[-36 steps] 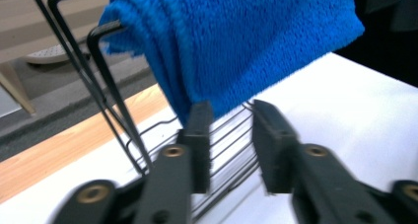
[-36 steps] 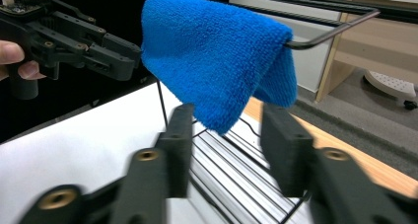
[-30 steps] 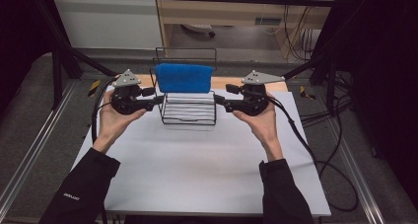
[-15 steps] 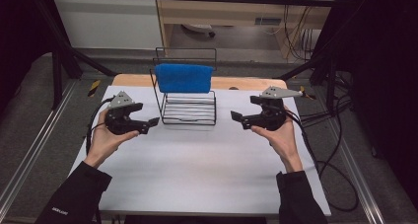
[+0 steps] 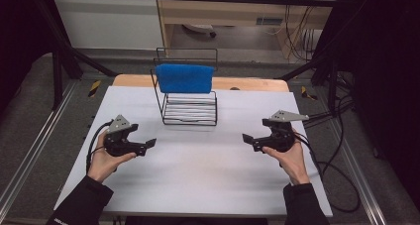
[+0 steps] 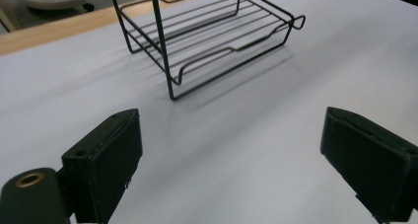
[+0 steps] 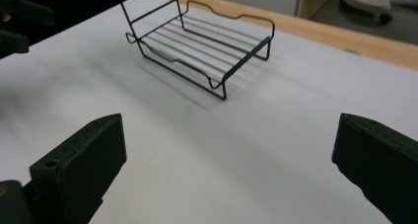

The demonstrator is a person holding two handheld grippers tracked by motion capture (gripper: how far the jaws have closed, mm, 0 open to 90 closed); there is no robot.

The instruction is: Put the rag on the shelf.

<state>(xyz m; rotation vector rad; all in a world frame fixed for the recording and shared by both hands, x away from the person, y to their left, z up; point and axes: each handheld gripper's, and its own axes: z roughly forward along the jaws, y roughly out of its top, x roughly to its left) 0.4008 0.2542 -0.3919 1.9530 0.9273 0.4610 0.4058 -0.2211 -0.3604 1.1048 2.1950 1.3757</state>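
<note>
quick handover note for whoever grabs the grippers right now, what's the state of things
Left gripper: open, holding nothing, over the white table in front and to the left of the rack.
Right gripper: open, holding nothing, over the table in front and to the right of the rack.
Wire rack: stands at the far middle of the table; its lower shelf holds nothing.
Blue sponge: sits up on the rack's top tier.
Done: sponge is on the rack, and neither gripper touches rack or sponge.
Left: nothing plainly pending; check that the rack sits where you want it.
</note>
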